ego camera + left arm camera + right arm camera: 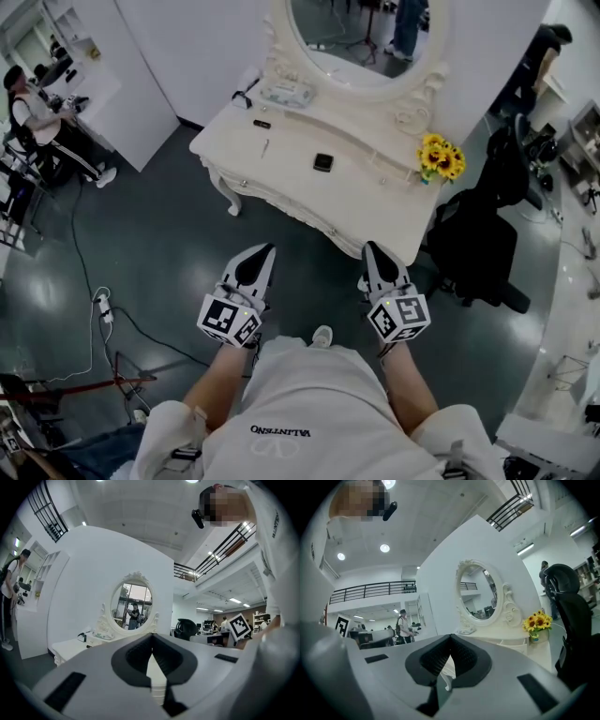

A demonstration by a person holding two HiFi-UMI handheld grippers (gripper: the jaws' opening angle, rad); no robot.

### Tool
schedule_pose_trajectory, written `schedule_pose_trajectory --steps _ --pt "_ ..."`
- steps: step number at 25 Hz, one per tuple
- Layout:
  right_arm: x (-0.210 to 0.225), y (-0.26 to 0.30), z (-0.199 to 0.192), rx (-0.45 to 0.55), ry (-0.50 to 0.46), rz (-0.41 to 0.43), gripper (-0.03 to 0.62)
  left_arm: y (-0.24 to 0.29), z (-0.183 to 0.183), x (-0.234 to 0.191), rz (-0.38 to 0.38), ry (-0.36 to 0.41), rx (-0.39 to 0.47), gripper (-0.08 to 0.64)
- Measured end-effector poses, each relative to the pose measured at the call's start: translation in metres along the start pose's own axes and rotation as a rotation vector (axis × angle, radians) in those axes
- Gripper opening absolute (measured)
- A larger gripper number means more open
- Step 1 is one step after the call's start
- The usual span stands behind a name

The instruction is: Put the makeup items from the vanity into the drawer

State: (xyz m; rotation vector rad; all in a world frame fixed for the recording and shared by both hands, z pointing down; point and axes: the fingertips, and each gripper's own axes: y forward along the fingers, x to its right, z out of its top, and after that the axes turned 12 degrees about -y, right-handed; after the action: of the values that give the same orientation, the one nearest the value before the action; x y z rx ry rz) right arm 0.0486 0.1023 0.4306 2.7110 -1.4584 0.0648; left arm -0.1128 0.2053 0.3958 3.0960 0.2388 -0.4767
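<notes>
A white vanity (281, 173) with an oval mirror (361, 42) stands ahead of me on the dark floor. On its top lie a small black compact (322, 162), a thin pencil-like item (265, 147), a short dark item (262, 124) and a pale case (286, 93) by the mirror. My left gripper (266, 249) and right gripper (374, 247) hang side by side in front of the vanity, short of its front edge, both shut and holding nothing. The left gripper view shows the shut left gripper (152, 639) aimed at the vanity (70, 648). The right gripper (450, 639) is likewise shut.
Sunflowers (441, 157) in a pot stand on the vanity's right corner. A black office chair (487, 234) is just right of it. Cables and a power strip (103, 309) lie on the floor at left. A person (37, 112) sits far left.
</notes>
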Motion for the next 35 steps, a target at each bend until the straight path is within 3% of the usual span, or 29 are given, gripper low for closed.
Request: schedule_pose_trajectory --steps 15,23,24,31,35 --pt "0.05 0.073 -0.026 -0.069 0.035 -0.015 0.011 0.097 -0.018 -0.049 -0.003 -0.054 -0.074 0.003" --pt "0.084 0.151 -0.038 -0.146 0.059 -0.043 0.011 0.183 -0.035 -0.106 -0.02 -0.114 -0.193 0.005" --pt "0.089 0.161 -0.039 -0.156 0.062 -0.049 0.012 0.194 -0.037 -0.112 -0.028 -0.121 -0.212 0.021" --pt "0.118 0.223 -0.048 -0.201 0.08 -0.101 0.012 0.27 -0.055 -0.149 -0.07 -0.12 -0.317 0.322" --pt "0.129 0.25 -0.055 -0.227 0.086 -0.126 0.012 0.298 -0.071 -0.169 -0.072 -0.11 -0.37 0.397"
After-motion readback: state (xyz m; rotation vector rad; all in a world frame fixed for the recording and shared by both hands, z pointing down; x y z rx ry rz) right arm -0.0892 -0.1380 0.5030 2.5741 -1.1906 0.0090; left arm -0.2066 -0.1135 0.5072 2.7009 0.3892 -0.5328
